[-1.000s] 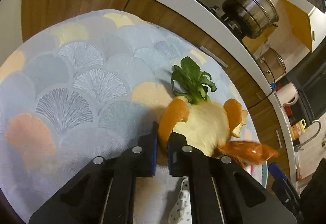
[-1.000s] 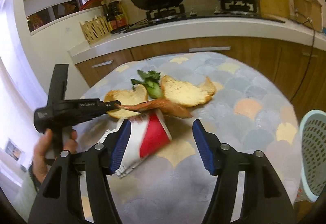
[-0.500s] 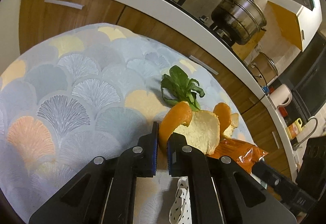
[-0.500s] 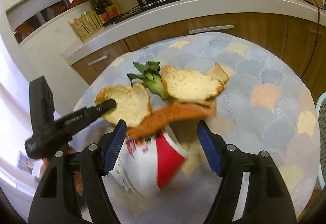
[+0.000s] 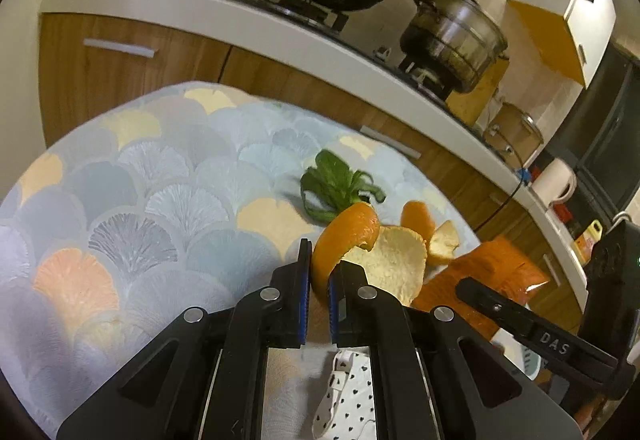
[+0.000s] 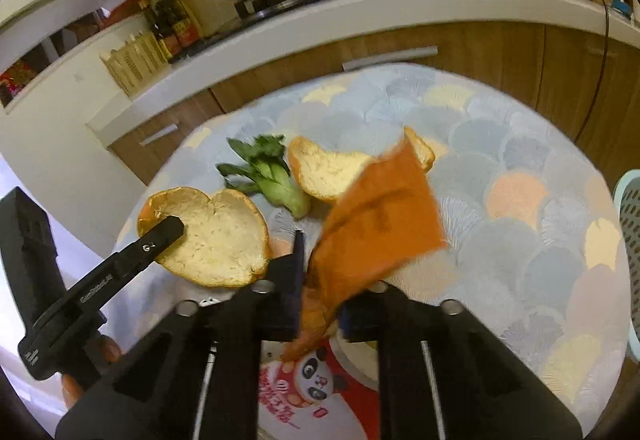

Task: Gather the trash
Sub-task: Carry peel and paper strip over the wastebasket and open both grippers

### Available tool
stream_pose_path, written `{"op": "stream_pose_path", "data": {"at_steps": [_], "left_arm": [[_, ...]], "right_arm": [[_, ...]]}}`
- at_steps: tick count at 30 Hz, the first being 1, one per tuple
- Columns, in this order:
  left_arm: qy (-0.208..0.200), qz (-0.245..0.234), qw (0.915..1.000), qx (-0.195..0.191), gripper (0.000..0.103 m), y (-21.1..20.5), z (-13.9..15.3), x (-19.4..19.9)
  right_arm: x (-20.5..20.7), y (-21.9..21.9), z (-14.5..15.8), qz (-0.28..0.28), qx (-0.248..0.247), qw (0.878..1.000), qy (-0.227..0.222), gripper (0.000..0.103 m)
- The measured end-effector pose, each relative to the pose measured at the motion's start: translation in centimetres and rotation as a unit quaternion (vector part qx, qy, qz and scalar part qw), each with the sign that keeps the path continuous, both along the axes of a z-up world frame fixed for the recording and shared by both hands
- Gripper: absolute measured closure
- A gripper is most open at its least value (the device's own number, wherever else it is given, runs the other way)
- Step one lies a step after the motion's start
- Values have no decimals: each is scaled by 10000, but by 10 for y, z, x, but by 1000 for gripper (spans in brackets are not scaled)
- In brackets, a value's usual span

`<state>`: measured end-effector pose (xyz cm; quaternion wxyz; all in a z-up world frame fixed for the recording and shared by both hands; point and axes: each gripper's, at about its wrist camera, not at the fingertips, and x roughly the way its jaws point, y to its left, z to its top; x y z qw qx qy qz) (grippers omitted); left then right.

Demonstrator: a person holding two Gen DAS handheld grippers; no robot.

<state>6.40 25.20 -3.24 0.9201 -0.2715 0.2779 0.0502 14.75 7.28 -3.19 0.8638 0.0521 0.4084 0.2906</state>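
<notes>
**Right wrist view: both grippers clamped on trash**

Right gripper (image 6: pixel 320 280) is clamped on the orange wrapper (image 6: pixel 380 216), lifted over the round table (image 6: pixel 520 160). Left gripper (image 5: pixel 316 280) pinches one orange peel (image 5: pixel 352 236) by its edge. Two peels, the other (image 6: pixel 324 172) on the cloth, one bok choy stub (image 6: pixel 276 180), one panda cup (image 6: pixel 320 392). Both grippers angle downward.

The surface (image 6: pixel 520 168) has blue, grey, yellow and orange fan shapes; the orange peel (image 6: pixel 218 236) is pale inside; the wrapper (image 6: pixel 380 224) is orange; the bok choy (image 6: pixel 272 176) is green.
</notes>
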Motion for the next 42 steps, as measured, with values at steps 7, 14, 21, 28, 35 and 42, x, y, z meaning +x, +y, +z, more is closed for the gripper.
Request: {"op": "stream_pose_path", "data": {"at_steps": [7, 14, 21, 28, 35, 42], "left_arm": [[-399, 111, 9991, -76, 98, 1, 33, -21], [-641, -199, 9977, 119, 98, -42, 69, -29], [-781, -771, 9937, 233, 98, -113, 89, -18], [-625, -1480, 9857, 505, 98, -193, 95, 11], [-368, -2302, 9700, 684, 98, -278, 91, 49], [116, -2731, 9594, 698, 97, -333, 61, 94]], "right_arm": [[-22, -20, 37, -84, 112, 9974, -707, 97], [-36, -66, 66, -290, 302, 9927, -1134, 97], [-36, -139, 78, -821, 67, 9893, -1201, 97], [-33, -223, 66, -1466, -88, 9833, -1078, 97], [-27, -297, 44, -2140, -227, 9735, -776, 97], [-12, -347, 4, -2590, -193, 9654, -220, 96]]}}
